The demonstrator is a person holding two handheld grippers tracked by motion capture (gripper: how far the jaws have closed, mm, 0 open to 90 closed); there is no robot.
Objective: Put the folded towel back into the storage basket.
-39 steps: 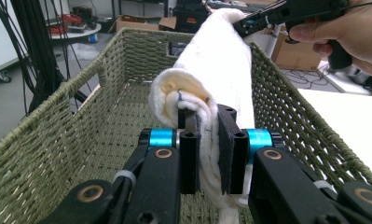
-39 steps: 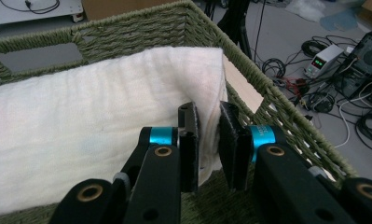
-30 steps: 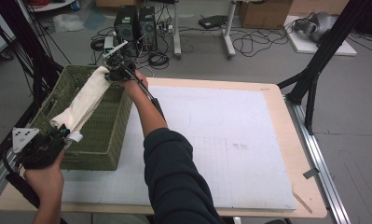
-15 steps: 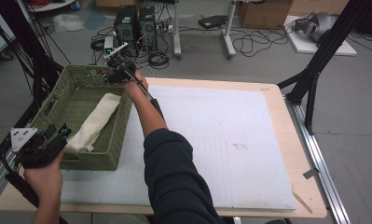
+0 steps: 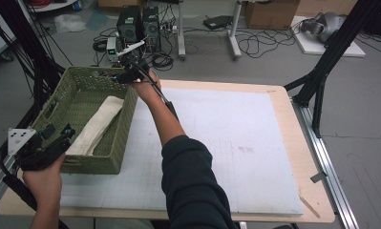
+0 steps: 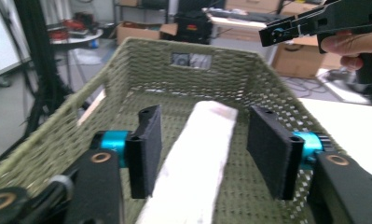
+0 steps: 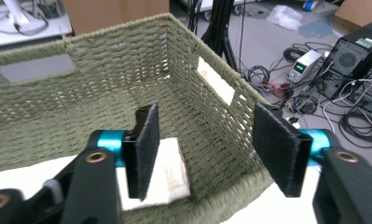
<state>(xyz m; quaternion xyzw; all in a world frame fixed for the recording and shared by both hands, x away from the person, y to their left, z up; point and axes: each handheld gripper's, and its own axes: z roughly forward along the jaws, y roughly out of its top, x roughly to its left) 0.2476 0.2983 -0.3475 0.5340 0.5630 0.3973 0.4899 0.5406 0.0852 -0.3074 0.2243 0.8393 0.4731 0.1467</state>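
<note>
The cloth [image 5: 96, 126] lies folded into a long cream strip on the floor of the green woven basket [image 5: 121, 138], running lengthwise from the near end toward the far one, and neither gripper has it. The left gripper [image 5: 59, 136] hangs over the basket's near end with its jaws just opened and standing apart; in the left gripper view the cloth [image 6: 197, 158] passes between the pads [image 6: 145, 149] without either pressing it. The right gripper [image 5: 119, 76] is up at the far rim, jaws also just opened, nothing between them, with the cloth's end [image 7: 167, 175] below on the basket floor. I'd judge the cloth light, soft and limp: it will sag and unfold if lifted by one end, so taking it at both short ends, or pinching through all the folds at the middle, looks safest. It isn't fragile, and the felt-like pads should hold it without slipping. The basket looks stiff enough to keep its shape but light, so it might shift if nudged. It sits on the left of a white mat [image 5: 226, 143] covering a pale wooden table [image 5: 302, 143]. Beyond, the grey floor holds computer towers [image 5: 140, 24], tangled cables and cardboard boxes, with black stand legs at either side.
</note>
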